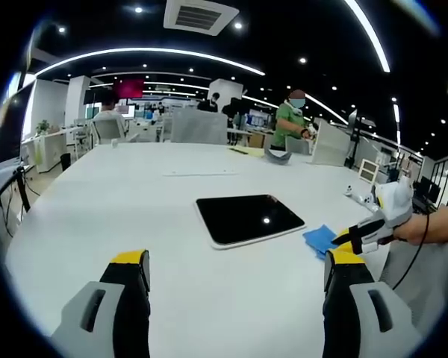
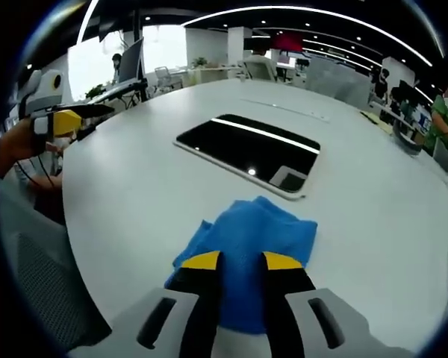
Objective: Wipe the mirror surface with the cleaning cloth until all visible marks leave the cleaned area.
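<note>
Right claw (image 2: 235, 262) grips blue cloth (image 2: 250, 242) beside the mirror's (image 2: 248, 151) short edge.

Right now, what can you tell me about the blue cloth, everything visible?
The blue cloth is a soft, fuzzy-looking rag, bright blue, rumpled rather than folded flat. It lies on the white table, just short of the dark mirror, not on it. In the right gripper view the right gripper has its yellow-tipped jaws close together over the cloth's near edge; whether they pinch it is unclear. In the left gripper view the cloth shows beside the mirror's corner.
</note>
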Motion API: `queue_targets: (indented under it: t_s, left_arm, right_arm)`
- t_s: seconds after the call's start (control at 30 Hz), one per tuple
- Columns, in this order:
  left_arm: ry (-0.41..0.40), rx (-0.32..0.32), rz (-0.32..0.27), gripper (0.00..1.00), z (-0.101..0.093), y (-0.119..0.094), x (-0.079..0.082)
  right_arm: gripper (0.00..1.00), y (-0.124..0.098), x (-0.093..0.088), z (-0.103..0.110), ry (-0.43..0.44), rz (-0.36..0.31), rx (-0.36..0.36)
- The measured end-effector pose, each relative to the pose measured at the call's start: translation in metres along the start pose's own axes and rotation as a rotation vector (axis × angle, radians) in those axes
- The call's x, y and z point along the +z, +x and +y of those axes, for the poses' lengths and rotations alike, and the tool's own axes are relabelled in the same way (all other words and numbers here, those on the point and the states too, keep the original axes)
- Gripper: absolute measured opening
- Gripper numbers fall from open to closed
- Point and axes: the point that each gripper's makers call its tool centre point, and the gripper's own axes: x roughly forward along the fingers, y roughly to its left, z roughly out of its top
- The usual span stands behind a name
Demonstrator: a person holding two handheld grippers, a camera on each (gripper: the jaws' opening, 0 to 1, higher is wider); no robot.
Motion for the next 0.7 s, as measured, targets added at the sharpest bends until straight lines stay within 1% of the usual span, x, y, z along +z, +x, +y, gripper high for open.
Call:
queue_targets:
  t_s: [0.13,0.43,0.7]
  left_arm:
    - [0.001,0.000,-0.003,0.98,-0.0006,-0.0009,0.0002]
    - [0.003,0.004,-0.005,0.98,0.0001,-0.0026,0.0018]
    - [0.006,0.003,-0.010,0.97,-0.0013,-0.0030,0.0050]
  right_arm:
    - [0.11,-0.0001,0.0002,0.0019,-0.007,0.001,0.004]
    - [0.04,-0.0004,0.0007,0.0042,0.006,-0.001,0.018]
    - [0.00,-0.0005,0.0008,0.0044,0.004,-0.005,0.031]
